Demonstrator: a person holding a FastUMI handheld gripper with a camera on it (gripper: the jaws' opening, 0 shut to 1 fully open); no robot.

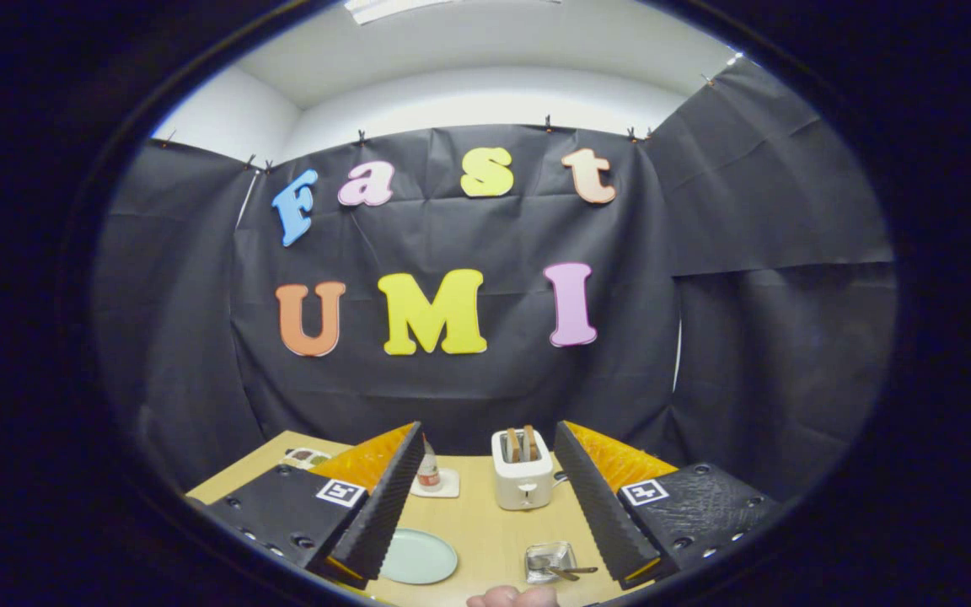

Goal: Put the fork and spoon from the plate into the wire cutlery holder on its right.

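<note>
Tool point(485, 514) fingers spread apart, empty, above desk point(494, 523). Plate point(418, 556) between them looks bare; holder point(549, 561) to its right carries cutlery point(568, 572). Judged: placement done or nearly; next, confirm both pieces sit inside.

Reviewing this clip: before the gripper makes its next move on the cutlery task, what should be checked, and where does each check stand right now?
1. Gripper open with nothing between its fingers: ok.
2. Plate free of cutlery: ok, it looks bare.
3. Cutlery in the wire holder: cannot tell fully; utensil handles stick out of it, but fork and spoon cannot be told apart.
4. Holder sits right of the plate, apart from it: ok.
5. Toaster and small bottle beyond, out of the path: ok.
6. Hand near the table edge, close to the holder: not ok.
</note>
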